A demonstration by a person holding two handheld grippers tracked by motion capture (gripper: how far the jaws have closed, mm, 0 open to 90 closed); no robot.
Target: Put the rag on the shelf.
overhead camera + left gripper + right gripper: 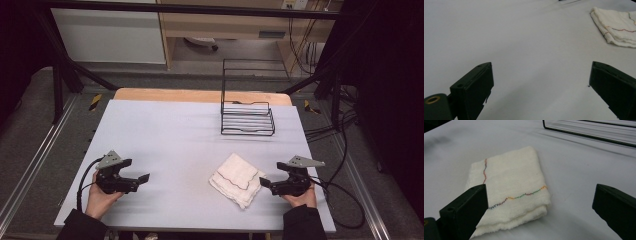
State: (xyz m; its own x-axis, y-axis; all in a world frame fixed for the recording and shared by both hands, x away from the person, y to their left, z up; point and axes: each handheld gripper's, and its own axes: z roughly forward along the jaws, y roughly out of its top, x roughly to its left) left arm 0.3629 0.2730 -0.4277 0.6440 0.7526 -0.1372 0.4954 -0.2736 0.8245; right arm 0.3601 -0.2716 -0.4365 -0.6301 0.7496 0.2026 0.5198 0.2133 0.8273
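Approach step, I judge: both tongs, left [145, 178] and right [264, 183], released; right should close in on the cloth [237, 179] near the tabletop's front edge.

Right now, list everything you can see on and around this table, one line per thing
folded cloth: one, white with a multicoloured stitched line, near side of the table, right of centre
wire rack: one, black, far right part of the table
table: one, pale grey top with a wooden far edge
left gripper: one, black, near left, jaws open over bare table
right gripper: one, black, near right, jaws open beside the cloth's edge
hands: two, dark sleeves, one holding each gripper
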